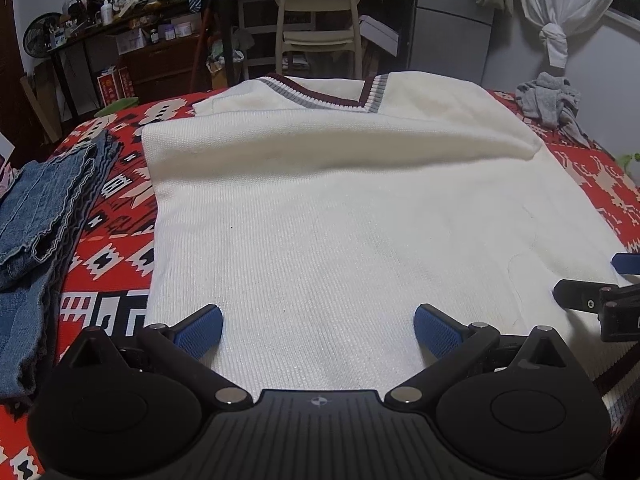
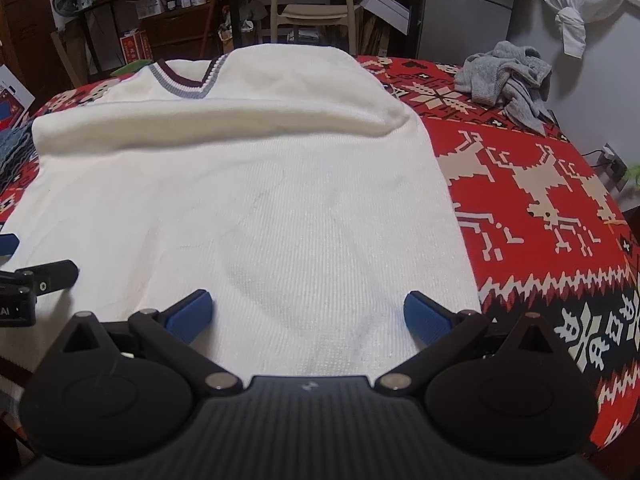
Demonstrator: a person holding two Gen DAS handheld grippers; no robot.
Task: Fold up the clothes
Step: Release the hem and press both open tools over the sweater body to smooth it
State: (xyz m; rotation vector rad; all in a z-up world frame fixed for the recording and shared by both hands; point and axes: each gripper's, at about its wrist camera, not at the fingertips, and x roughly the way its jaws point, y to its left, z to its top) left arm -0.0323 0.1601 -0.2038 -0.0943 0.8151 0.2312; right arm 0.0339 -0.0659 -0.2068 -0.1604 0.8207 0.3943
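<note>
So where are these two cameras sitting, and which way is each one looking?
Left wrist view: on the left gripper, looking forward and down over the cream knitted V-neck sweater; folded blue denim jeans at its left.
Right wrist view: on the right gripper, same direction; crumpled grey garment far right.
Shared: sweater, red patterned blanket, pale wooden chair; each glimpses the other gripper.

Cream sweater [image 1: 340, 208] (maroon-and-grey striped collar), red patterned blanket [image 2: 540, 184], blue jeans [image 1: 36, 208], grey garment [image 2: 504, 76]

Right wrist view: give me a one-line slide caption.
Open right gripper hovers over the near hem of a white sweater spread on a red patterned cloth, a grey garment crumpled behind.
</note>
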